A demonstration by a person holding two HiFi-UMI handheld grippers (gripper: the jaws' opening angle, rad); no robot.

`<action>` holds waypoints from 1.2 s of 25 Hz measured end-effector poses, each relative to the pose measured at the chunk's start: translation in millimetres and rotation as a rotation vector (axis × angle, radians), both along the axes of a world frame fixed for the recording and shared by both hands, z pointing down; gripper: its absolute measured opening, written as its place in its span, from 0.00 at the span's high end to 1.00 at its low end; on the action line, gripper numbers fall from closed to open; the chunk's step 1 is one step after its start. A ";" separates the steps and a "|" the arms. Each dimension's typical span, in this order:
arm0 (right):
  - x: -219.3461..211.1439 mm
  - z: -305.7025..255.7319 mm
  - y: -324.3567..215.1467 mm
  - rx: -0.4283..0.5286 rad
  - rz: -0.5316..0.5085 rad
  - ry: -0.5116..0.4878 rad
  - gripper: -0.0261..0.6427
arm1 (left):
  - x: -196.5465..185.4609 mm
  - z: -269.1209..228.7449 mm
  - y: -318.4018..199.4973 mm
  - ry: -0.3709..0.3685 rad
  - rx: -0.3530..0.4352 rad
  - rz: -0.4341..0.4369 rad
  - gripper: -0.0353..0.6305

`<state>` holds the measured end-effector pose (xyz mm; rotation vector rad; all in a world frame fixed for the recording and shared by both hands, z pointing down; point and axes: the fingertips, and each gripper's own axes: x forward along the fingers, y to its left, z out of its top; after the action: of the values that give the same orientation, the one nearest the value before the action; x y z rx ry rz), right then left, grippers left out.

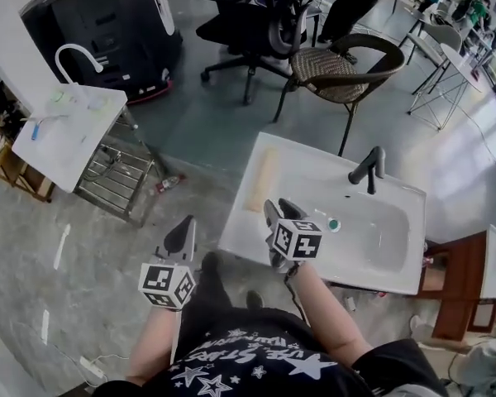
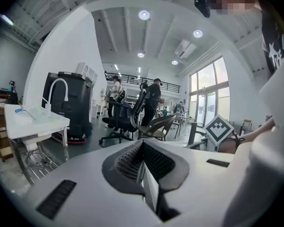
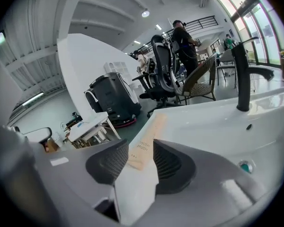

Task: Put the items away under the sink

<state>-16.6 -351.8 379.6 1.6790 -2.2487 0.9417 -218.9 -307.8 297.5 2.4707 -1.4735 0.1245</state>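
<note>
A long tan toothbrush box lies on the left rim of the white sink. In the right gripper view the same box runs away from me, its near end in the gap of the jaws. My right gripper hovers at the sink's front left edge, just short of the box, open, and its pads do not press on the box. My left gripper hangs over the floor left of the sink, shut with nothing in it.
The sink carries a black tap and a green drain plug. A second white sink on a stand with a wire rack is at the left. A black machine, an office chair and a wicker chair stand beyond.
</note>
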 end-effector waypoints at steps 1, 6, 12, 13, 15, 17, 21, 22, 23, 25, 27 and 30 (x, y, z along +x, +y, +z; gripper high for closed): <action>-5.7 3.8 -4.3 -0.014 -0.007 -0.003 0.73 | -0.6 5.6 -10.2 0.006 -0.013 0.014 0.93; -10.5 13.3 -38.9 -0.062 0.047 0.046 0.62 | 8.7 22.2 -65.2 0.009 -0.048 0.145 0.93; -9.2 43.2 -79.1 -0.190 0.155 0.133 0.62 | 25.1 33.7 -112.7 0.007 -0.069 0.341 0.93; -8.6 50.5 -80.5 -0.219 0.178 0.152 0.62 | 25.8 36.1 -117.3 0.011 -0.076 0.366 0.93; -4.9 61.9 -79.4 -0.266 0.222 0.189 0.62 | 28.9 40.2 -124.6 0.018 -0.091 0.416 0.93; -0.8 66.0 -77.4 -0.282 0.260 0.220 0.62 | 32.9 43.9 -131.2 0.018 -0.102 0.463 0.93; 4.4 69.6 -73.3 -0.282 0.302 0.264 0.71 | 35.0 58.3 -144.1 0.007 -0.119 0.523 0.93; 6.0 70.1 -72.2 -0.283 0.308 0.267 0.74 | 36.0 60.6 -146.7 0.007 -0.121 0.532 0.93; 7.5 69.4 -71.7 -0.281 0.309 0.268 0.78 | 37.5 62.0 -148.9 0.006 -0.122 0.539 0.93; 8.3 65.4 -72.6 -0.266 0.297 0.270 0.88 | 41.4 64.4 -151.7 0.002 -0.125 0.550 0.93; 6.6 61.3 -71.2 -0.249 0.277 0.255 0.91 | 45.5 66.6 -151.0 0.000 -0.135 0.557 0.93; 8.9 50.8 -64.2 -0.211 0.288 0.191 0.91 | 54.7 65.3 -142.8 -0.003 -0.140 0.572 0.93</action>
<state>-7.6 -416.1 430.4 1.9330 -1.7534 0.9896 -164.2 -450.6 362.8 2.6923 -0.6903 0.3241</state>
